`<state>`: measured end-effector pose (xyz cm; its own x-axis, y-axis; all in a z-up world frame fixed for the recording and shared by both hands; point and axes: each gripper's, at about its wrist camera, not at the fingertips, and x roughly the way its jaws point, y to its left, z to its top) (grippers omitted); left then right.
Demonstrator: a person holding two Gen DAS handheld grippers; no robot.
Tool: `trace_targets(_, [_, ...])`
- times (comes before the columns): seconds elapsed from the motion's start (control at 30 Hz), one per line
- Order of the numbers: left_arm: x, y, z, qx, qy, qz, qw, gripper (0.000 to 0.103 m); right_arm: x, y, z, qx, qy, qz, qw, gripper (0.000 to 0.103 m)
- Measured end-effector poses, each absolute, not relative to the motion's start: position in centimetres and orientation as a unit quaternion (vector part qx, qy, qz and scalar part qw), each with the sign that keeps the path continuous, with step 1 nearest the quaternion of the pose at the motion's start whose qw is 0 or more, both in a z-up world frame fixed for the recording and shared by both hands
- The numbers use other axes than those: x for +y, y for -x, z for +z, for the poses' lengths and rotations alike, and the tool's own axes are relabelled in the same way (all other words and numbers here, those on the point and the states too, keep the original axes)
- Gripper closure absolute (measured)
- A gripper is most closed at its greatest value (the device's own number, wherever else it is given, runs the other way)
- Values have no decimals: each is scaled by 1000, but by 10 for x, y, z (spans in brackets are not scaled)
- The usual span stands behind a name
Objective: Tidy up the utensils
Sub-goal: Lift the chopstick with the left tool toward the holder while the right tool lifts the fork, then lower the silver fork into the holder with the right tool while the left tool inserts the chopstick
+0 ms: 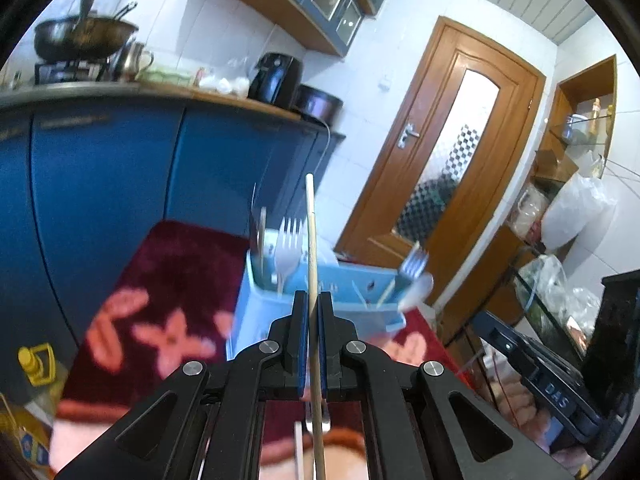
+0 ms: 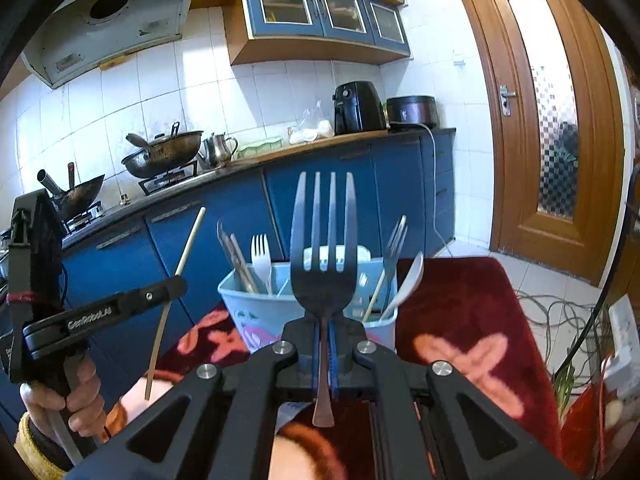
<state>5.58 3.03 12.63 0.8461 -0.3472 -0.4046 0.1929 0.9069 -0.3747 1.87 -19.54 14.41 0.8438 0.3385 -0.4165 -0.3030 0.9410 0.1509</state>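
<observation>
- Jaws of the left gripper (image 1: 313, 312) are clamped tight on a pale wooden chopstick (image 1: 310, 240), which stands almost upright between the blue pads, its tip above the holder.
- Jaws of the right gripper (image 2: 325, 336) are likewise pinched on the neck of a dark metal fork (image 2: 324, 240), tines up, handle end hanging below the pads.
- Both utensils hang in the air just short of the light blue utensil holder (image 2: 256, 312), which sits on a dark red flowered cloth (image 2: 460, 312) over the table.
- The holder has compartments: one side already keeps chopsticks and a white plastic fork (image 2: 261, 256); the other keeps a metal fork and a white spoon (image 2: 412, 276).
- To do this step well, I judge each piece should go over the compartment of its own kind, handle first, and be let go only once well inside.
- Risk, as I judge it: the long chopstick may pivot in the grip or catch on pieces already standing there.
</observation>
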Motion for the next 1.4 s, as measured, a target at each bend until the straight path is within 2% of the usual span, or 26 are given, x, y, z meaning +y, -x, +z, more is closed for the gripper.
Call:
trace_targets(0.47, [21, -130, 159, 164, 149, -83, 972, 99, -199, -63, 170, 204, -39, 149, 967, 98])
trace_targets(0.7, [5, -151, 147, 127, 120, -50, 983, 99, -207, -87, 167, 204, -54, 143, 967, 98])
trace_targets(0.97, [5, -166, 120, 127, 123, -36, 984, 99, -203, -108, 161, 198, -36, 136, 970, 98])
trace_targets(1.4, [-3, -158, 107, 102, 87, -26, 991, 99, -185, -138, 124, 248, -7, 142, 958, 98])
